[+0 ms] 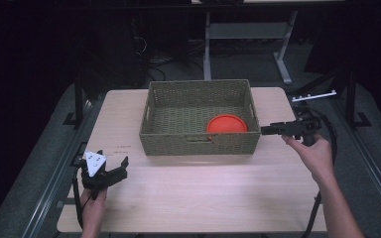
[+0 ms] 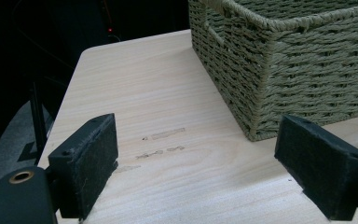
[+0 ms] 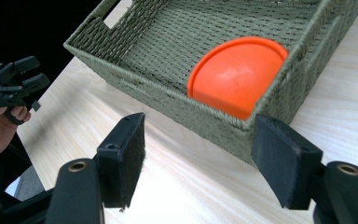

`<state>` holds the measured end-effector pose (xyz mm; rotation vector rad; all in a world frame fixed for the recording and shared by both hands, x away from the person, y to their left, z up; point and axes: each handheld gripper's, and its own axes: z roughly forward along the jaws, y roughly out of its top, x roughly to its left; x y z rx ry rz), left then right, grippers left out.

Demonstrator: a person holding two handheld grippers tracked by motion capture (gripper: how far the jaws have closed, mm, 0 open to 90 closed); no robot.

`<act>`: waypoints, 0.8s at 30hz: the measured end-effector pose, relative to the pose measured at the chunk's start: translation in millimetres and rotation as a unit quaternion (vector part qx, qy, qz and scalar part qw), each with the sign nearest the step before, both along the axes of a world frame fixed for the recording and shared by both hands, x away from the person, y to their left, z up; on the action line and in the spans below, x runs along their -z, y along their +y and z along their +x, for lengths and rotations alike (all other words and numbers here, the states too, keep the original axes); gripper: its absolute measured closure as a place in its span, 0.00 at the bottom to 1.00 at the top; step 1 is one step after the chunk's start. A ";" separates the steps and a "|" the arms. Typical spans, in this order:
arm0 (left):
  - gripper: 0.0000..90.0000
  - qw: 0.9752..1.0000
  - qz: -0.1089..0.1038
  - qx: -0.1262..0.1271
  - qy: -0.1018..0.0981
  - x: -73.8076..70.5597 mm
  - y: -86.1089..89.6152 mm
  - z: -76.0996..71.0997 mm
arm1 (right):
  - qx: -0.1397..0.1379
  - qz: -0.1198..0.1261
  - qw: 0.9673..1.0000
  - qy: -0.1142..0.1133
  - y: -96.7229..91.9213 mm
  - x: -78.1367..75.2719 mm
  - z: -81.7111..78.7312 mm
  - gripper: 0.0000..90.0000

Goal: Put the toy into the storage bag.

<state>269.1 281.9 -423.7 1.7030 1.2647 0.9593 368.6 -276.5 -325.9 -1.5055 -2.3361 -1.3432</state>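
The left gripper (image 1: 110, 171) sits low near the person's corner of the table (image 1: 203, 193). Its jaws are spread wide and hold nothing. It looks like it is just waiting. Ahead of it and a little to its right stands the green woven basket (image 1: 198, 144), apart from it.

Inside the basket, in the corner nearest the right gripper (image 1: 273, 130), lies an orange plate (image 1: 227, 123), leaning on the wall. The right gripper is just beside that corner, outside the basket. Its jaws are spread too, and empty. It points at the basket, maybe to reach in for the plate.
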 end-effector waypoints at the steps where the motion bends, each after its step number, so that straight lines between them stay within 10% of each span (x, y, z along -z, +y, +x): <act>1: 0.14 1.000 0.000 0.000 0.000 0.0 0.0 0.0 | 0.000 0.000 1.000 0.000 0.0 0.0 0.0 0.38; 24: 0.14 1.000 0.001 0.000 0.000 0.3 -0.4 -0.4 | 0.011 0.015 0.999 0.026 -27.3 40.4 -23.6 0.36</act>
